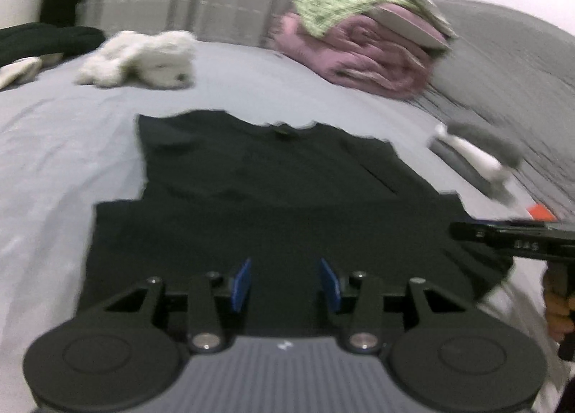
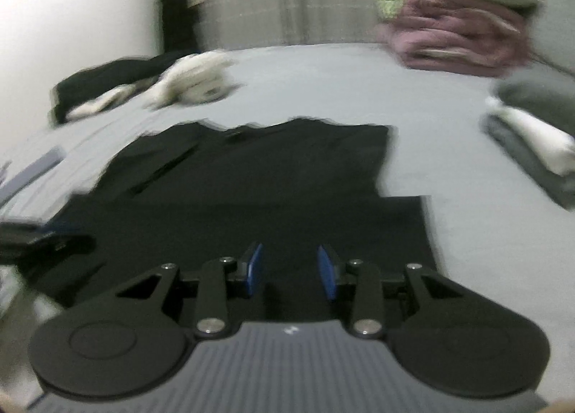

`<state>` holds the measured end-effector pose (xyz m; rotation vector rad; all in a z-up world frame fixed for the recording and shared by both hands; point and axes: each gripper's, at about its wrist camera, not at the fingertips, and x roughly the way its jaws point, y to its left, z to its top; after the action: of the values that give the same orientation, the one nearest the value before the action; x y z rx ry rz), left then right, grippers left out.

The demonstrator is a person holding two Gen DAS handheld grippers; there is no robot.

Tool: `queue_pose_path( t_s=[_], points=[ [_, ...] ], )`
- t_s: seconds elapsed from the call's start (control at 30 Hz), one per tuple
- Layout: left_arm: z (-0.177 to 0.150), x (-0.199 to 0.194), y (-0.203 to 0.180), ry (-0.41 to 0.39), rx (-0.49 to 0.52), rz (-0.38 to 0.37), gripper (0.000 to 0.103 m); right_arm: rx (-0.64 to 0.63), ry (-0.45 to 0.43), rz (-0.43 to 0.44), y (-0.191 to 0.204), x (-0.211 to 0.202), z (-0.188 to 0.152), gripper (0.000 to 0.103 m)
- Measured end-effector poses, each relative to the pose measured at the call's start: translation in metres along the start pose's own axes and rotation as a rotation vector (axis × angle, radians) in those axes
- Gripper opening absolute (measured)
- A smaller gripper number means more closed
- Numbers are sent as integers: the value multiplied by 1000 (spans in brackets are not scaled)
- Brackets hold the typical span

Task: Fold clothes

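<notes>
Black T-shirt (image 1: 273,190), sides already folded in, lies flat on pale grey bedsheet (image 1: 54,147), filling centre of both wrist views. Left gripper (image 1: 285,283) and right gripper (image 2: 290,271) hover over its near hem, jaws part open, nothing between blue pads. Judgement: pinch both hem corners evenly, lift together, carry toward collar at upper centre, keep edges aligned.
</notes>
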<state>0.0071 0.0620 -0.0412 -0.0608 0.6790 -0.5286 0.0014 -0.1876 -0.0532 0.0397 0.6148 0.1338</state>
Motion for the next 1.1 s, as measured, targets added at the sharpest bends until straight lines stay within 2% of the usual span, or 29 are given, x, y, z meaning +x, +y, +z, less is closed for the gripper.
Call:
queue_pose_path(
  t_s=[0.13, 0.3, 0.43, 0.67, 0.77, 0.9, 1.1],
  points=[
    [-10, -2, -4, 23, 111, -4, 44, -117, 25, 20, 11, 0, -11, 38],
    [-19, -18, 10, 24, 139, -17, 44, -100, 42, -25, -16, -7, -23, 39],
    [-23, -34, 28, 25, 118, -5, 44, -47, 37, -82, -44, -23, -30, 40],
    [-14, -53, 52, 30, -5, 41, 45, 39, 31, -178, -74, -40, -28, 43],
    [-6, -53, 47, 24, -13, 35, 46, 91, 0, -157, -77, -45, -17, 43],
    [3, -44, 39, 38, -28, 24, 50, 86, -33, -140, -70, -45, -2, 43],
    [25, -23, 33, 79, -78, 60, 50, 68, -39, -92, -50, -27, 23, 43]
  ],
)
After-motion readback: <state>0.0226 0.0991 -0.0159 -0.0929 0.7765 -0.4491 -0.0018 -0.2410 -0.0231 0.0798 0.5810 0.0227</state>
